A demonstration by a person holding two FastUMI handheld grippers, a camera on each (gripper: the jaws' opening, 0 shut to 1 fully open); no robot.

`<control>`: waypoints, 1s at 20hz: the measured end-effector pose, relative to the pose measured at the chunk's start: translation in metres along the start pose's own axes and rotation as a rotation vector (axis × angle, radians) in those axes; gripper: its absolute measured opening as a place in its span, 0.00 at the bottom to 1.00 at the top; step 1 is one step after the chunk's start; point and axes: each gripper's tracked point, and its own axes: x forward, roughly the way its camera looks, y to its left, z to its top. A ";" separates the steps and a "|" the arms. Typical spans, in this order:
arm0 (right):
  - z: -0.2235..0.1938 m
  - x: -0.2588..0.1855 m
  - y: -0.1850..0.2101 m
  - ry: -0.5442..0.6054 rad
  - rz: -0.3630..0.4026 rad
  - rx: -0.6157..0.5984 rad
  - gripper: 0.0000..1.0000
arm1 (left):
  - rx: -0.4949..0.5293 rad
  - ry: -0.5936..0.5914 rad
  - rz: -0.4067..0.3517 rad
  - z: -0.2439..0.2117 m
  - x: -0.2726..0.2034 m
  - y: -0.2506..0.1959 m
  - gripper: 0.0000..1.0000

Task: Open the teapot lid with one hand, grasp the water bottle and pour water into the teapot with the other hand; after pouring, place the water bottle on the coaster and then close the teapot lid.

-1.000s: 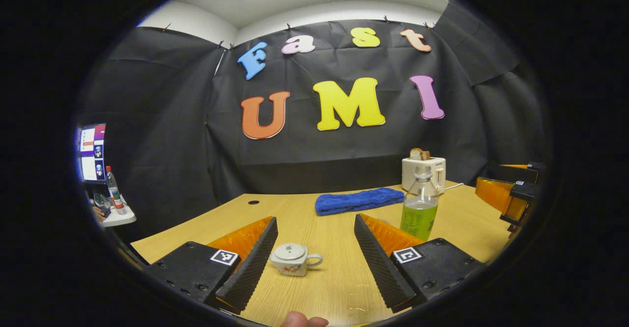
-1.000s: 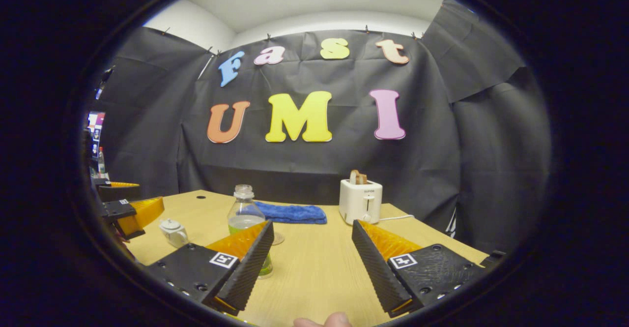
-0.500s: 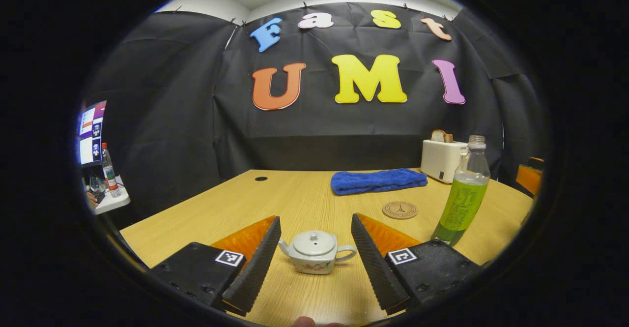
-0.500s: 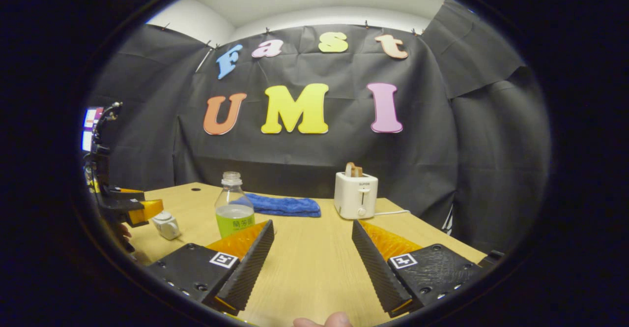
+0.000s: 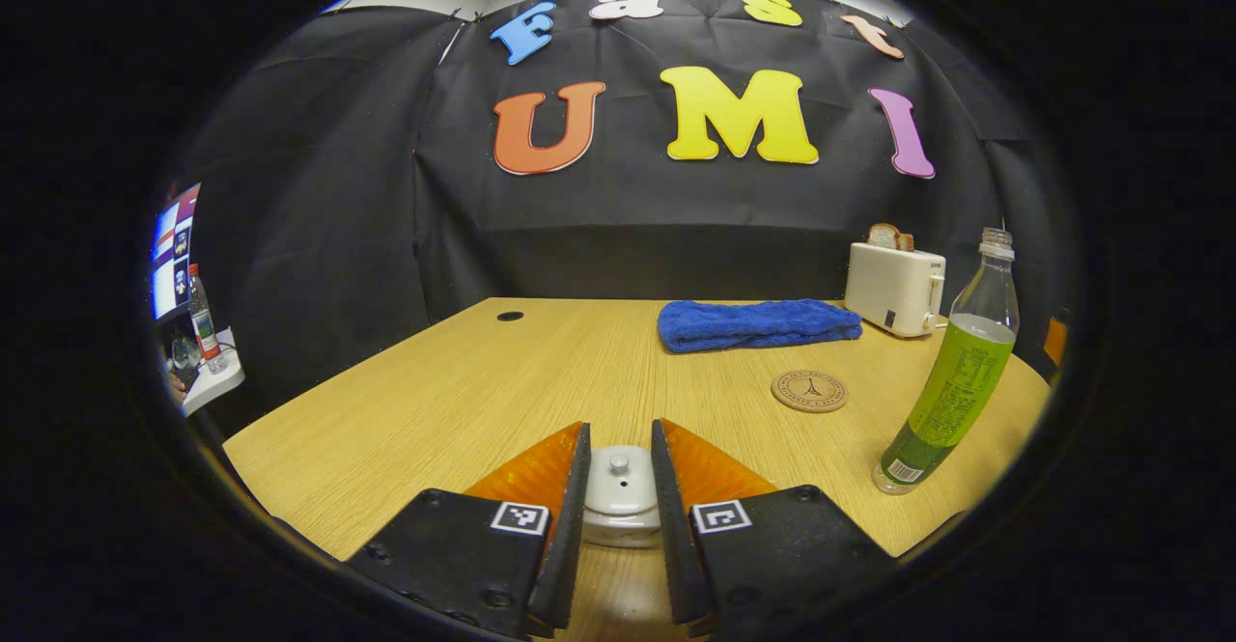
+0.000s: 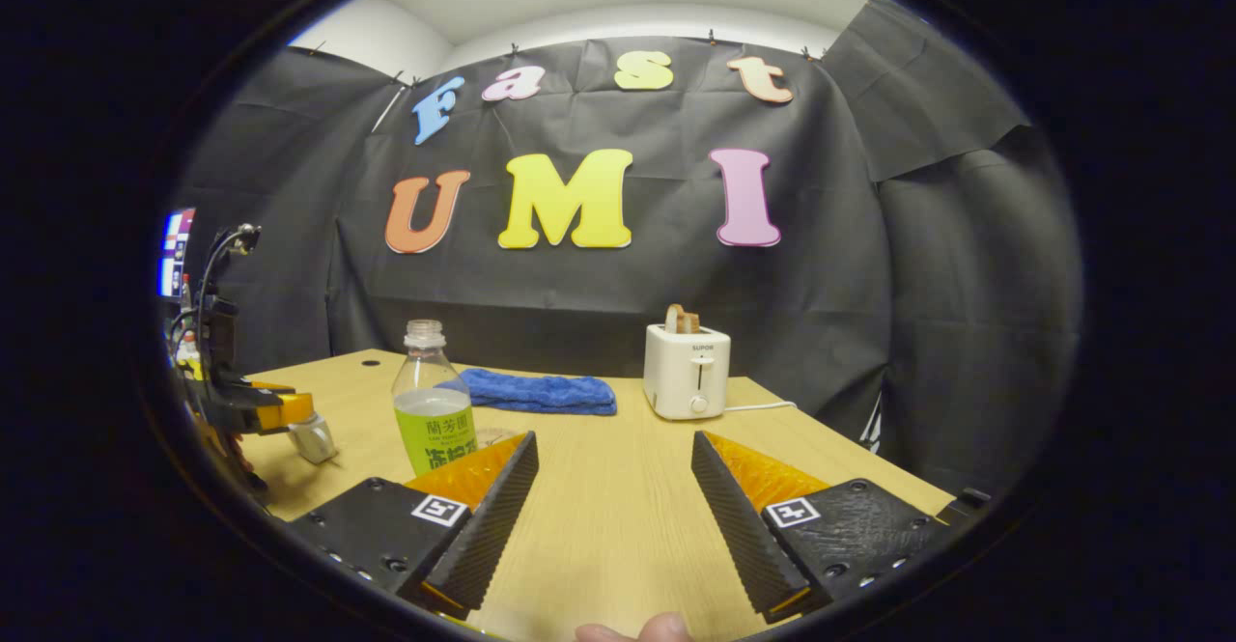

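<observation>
White ceramic is sitting between the fingers of the left gripper [image 5: 618, 516]: the teapot [image 5: 620, 516] is standing on the bench [image 5: 463, 401], and the fingers are flanking its lid [image 5: 619, 480] closely on both sides. Whether they are already pressing on the lid cannot be told from the left gripper view; the small knob is poking up in the narrow gap.

The step in hand looks like the lid grasp. To do it well, the person is probably needing to close on the lid itself or its knob, not on the pot's body, then lift straight up so the pot is not dragging or tipping.

The right gripper [image 6: 613, 507] is waiting low over the bench with its fingers spread wide and nothing between them. The bottle [image 6: 433, 410] is standing upright, uncapped, to the left of those fingers in the right gripper view, so it is calling for a leftward reach and a grip around the labelled middle. The coaster [image 5: 809, 391] is lying bare between bottle and blue towel [image 5: 758, 323], ready for later.
</observation>
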 end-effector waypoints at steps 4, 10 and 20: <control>0.000 0.001 0.005 -0.008 0.015 -0.008 0.98 | 0.008 0.000 0.002 0.001 0.003 -0.005 0.17; -0.002 0.002 0.024 -0.014 0.079 -0.010 0.98 | 0.010 -0.030 -0.025 0.018 -0.003 -0.004 0.03; -0.016 0.000 0.089 0.004 0.251 -0.034 0.94 | -0.007 -0.120 -0.063 0.049 -0.054 -0.004 0.02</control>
